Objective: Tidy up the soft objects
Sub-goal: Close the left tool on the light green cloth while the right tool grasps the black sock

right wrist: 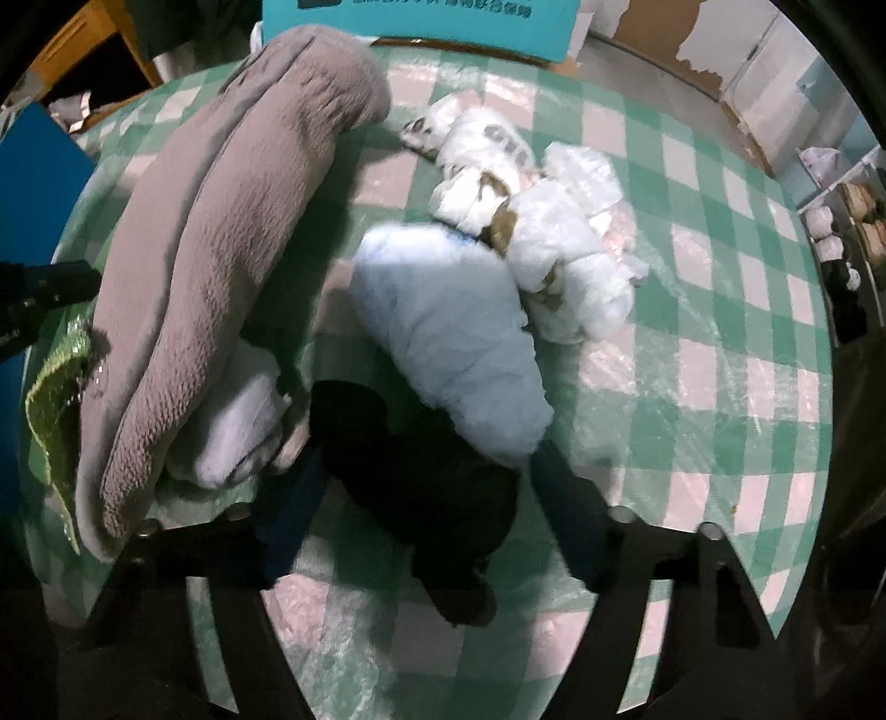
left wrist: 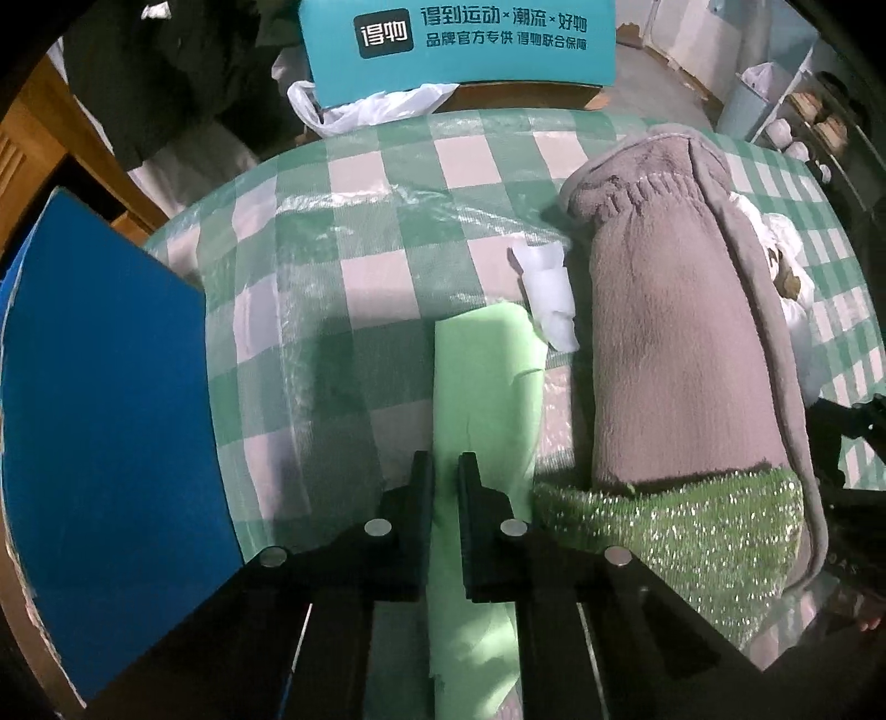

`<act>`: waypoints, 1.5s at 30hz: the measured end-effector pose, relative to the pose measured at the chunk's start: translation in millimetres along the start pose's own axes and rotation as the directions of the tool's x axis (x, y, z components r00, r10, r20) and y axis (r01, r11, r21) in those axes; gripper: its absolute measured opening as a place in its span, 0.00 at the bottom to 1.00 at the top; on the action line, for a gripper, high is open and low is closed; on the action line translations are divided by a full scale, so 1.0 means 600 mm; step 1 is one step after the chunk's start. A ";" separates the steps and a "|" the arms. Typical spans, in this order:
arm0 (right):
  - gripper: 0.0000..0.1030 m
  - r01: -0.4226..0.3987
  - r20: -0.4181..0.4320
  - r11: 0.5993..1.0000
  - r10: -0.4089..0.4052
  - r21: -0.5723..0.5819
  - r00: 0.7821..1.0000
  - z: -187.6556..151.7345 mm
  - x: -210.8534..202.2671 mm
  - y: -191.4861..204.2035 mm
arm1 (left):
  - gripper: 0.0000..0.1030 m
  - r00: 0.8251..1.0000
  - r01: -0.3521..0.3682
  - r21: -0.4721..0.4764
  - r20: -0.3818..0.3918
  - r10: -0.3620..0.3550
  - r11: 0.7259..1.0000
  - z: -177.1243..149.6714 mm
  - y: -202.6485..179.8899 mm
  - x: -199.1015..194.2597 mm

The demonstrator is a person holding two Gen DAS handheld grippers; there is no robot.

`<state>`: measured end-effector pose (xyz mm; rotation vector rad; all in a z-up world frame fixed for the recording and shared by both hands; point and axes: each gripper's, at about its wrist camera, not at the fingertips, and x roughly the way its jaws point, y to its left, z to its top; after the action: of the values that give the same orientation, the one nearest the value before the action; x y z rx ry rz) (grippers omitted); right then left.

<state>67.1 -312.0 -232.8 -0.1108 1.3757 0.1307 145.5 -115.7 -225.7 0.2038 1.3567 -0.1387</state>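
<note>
In the left wrist view my left gripper point(left wrist: 446, 471) is shut on a light green cloth point(left wrist: 487, 376) that lies flat on the checked table point(left wrist: 387, 221). To its right lies a rolled grey plush blanket point(left wrist: 664, 332) on a sparkly green cloth point(left wrist: 692, 531). In the right wrist view my right gripper point(right wrist: 426, 498) points down with its jaws astride a black soft bundle point(right wrist: 421, 459). The right finger point(right wrist: 570, 526) stands a little apart from the bundle. A white rolled cloth point(right wrist: 459, 343) lies just beyond. The grey blanket point(right wrist: 221, 221) is at the left.
Crumpled white pieces with brown patches point(right wrist: 537, 221) lie behind the white roll. A white cloth point(right wrist: 232, 432) is tucked under the blanket. A blue board point(left wrist: 99, 443) stands at the left, a teal box point(left wrist: 459, 44) and a plastic bag point(left wrist: 376, 105) at the far edge.
</note>
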 end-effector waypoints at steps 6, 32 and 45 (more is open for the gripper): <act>0.48 -0.008 0.012 1.000 0.008 -0.017 1.000 -0.010 -0.009 0.011 | 0.08 0.999 0.036 -0.032 -0.004 -0.036 0.999 -0.006 0.019 -0.002; 0.48 -0.069 0.069 0.997 0.066 0.034 0.995 -0.013 -0.077 0.014 | 0.73 1.000 -0.017 -0.041 0.009 0.017 0.999 0.031 -0.011 0.000; 0.48 -0.105 0.085 0.993 0.101 0.045 0.991 -0.003 -0.092 -0.027 | 0.75 0.992 -0.124 0.027 0.004 0.124 0.992 0.028 -0.031 0.012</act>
<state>57.4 -329.6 -178.8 0.0066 1.3009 0.1858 158.9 -137.4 -230.6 0.3102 1.3370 -0.0529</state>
